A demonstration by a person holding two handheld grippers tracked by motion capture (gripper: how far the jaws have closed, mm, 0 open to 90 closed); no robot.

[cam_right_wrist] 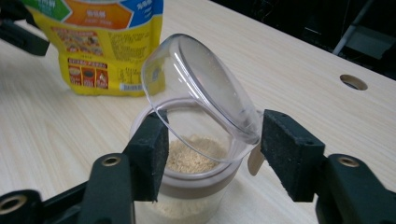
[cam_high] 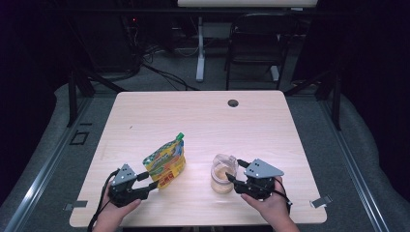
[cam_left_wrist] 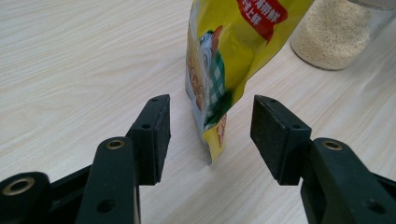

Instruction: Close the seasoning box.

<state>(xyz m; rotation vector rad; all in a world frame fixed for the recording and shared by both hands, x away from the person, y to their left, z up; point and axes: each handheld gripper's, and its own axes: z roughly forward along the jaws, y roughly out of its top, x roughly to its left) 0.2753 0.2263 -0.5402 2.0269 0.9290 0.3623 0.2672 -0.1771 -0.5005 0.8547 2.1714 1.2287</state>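
A yellow snack pouch (cam_high: 165,160) with a green cap stands upright on the wooden table (cam_high: 203,116). My left gripper (cam_high: 151,180) is at the pouch's near bottom corner. In the left gripper view the pouch's lower edge (cam_left_wrist: 219,56) hangs between the pads of the left gripper (cam_left_wrist: 210,135), which stand open and clear of it. A clear jar (cam_high: 223,176) of tan granules sits to the pouch's right. My right gripper (cam_right_wrist: 215,140) straddles the jar (cam_right_wrist: 196,182), open, with the right pad off the wall. The jar's clear hinged lid (cam_right_wrist: 201,93) is tipped up.
A round cable hole (cam_high: 233,103) is in the table's far edge. Beyond the table stand a black chair (cam_high: 261,43) and a white desk leg (cam_high: 200,48), with cables on the floor. Bare tabletop stretches behind the pouch and jar.
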